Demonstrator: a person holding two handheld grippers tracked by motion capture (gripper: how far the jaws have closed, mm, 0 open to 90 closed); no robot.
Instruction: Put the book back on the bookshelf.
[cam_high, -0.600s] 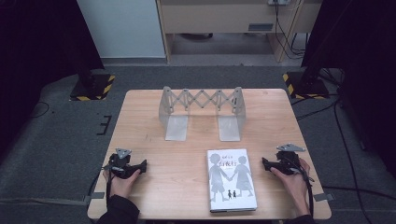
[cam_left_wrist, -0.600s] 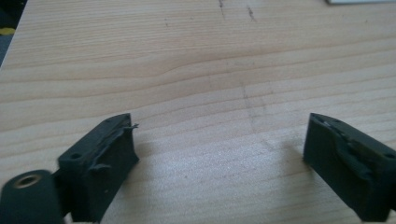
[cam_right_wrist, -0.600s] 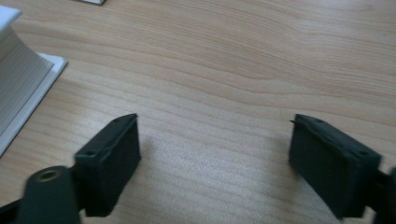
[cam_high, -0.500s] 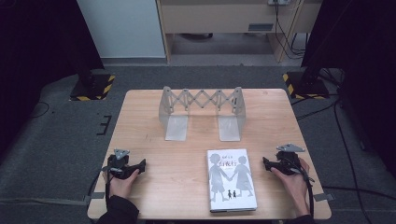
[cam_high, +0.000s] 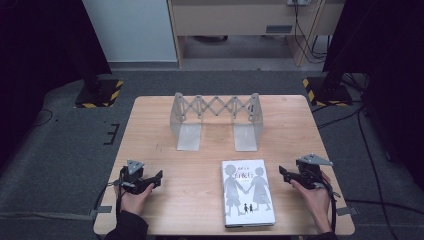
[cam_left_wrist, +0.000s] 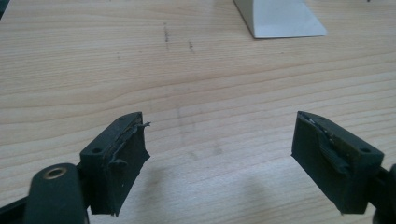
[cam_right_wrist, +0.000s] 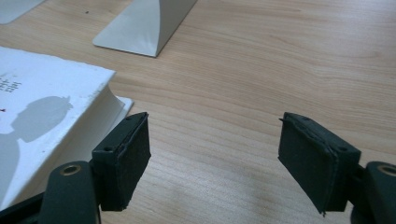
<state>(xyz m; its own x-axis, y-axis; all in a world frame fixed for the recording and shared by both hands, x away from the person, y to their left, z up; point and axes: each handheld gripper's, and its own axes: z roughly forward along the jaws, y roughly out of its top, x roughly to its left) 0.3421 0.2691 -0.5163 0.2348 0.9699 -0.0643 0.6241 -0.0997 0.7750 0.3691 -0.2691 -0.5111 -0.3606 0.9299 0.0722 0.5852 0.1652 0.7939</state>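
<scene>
Wooden table (cam_high: 200, 200), seen from above. A white book (cam_high: 248, 192) lies flat near the front edge, cover up, showing two grey silhouetted figures holding hands, spine toward the table's left. At 12 o'clock from the book, well apart from it, stands an expanding metal book rack (cam_high: 216, 120), its scissor lattice spanning two upright end plates, each with a flat foot pointing toward the person.

Left gripper (cam_high: 150, 181): held in the person's left hand (cam_high: 134, 199) at about 9 o'clock from the book, well apart from it, low over the table. Jaws stand apart with nothing between them. In the left gripper view its gripper (cam_left_wrist: 219, 144) looks over bare wood, and a corner of one rack foot (cam_left_wrist: 280, 18) sits at 1 o'clock.

Right gripper (cam_high: 284, 175): held in the right hand (cam_high: 315, 197) at 3 o'clock from the book, near its right edge, jaws pointing toward it. Jaws apart, holding nothing. In the right gripper view its gripper (cam_right_wrist: 215, 144) has the book's corner (cam_right_wrist: 51, 112) just beside the left-hand pad; I cannot tell whether they touch. A rack foot (cam_right_wrist: 144, 23) lies at 11 o'clock.
</scene>
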